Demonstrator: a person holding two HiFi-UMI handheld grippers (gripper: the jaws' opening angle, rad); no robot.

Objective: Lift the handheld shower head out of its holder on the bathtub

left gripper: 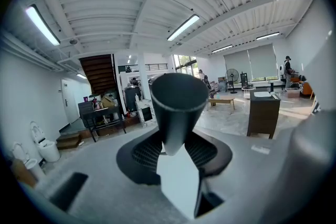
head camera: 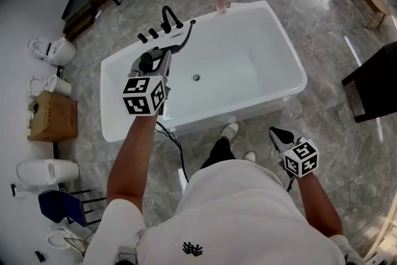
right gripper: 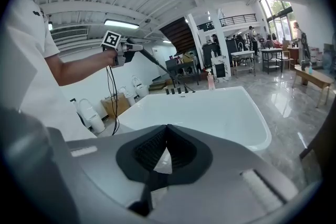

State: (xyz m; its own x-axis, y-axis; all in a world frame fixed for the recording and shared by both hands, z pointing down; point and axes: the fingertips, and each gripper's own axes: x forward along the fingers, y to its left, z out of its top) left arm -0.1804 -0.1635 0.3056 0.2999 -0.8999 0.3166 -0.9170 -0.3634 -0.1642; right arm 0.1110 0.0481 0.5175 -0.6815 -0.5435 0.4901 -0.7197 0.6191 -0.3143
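Above the faucet end of the white bathtub [head camera: 280, 33], gripping the shower head [left gripper: 177, 106] by its dark round handle with the left hand-held gripper [head camera: 162, 60], jaws partway apart and pressed against that handle. Raised clear of the tub's rim, with the dark wand slanting away past the fingertips toward the black faucet [head camera: 169, 14] and knobs just beyond. Off to that hand-held gripper's right and nearer the body, outside the tub's long wall and above the marble floor [head camera: 347, 152], holding the right hand-held gripper [right gripper: 167, 136] low, pads pinched together with nothing between them.
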